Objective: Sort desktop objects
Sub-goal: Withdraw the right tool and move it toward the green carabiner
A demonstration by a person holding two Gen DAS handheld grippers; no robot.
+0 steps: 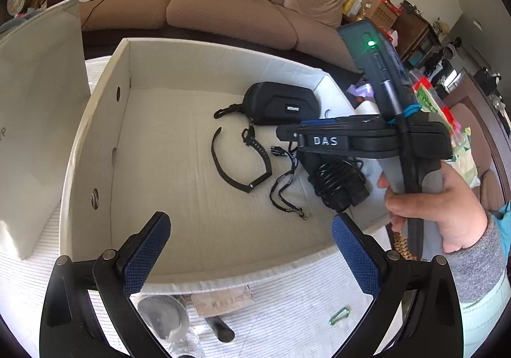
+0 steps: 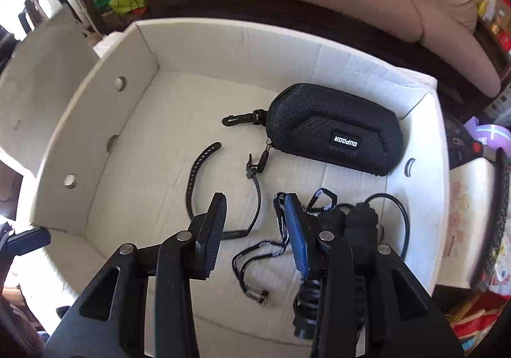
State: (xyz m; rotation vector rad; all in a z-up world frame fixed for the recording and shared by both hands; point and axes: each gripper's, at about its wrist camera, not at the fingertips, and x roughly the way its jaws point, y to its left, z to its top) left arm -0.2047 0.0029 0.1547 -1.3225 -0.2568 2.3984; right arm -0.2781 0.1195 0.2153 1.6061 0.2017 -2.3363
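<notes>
A white cardboard box holds a black zip case, a black watch strap, a black patterned lanyard and a black charger with a coiled cable. My left gripper stands wide open over the box's near wall with nothing between its pads. In the right wrist view my right gripper is partly open above the box floor; the lanyard lies under the gap, untouched by the pads. The charger lies just right of the blue-padded finger. The strap and the case lie beyond.
A hand holds the right tool over the box's right side. On the white mat in front of the box lie a round clear lid, a small brown carton, a black stick and a green clip. A white flap stands left.
</notes>
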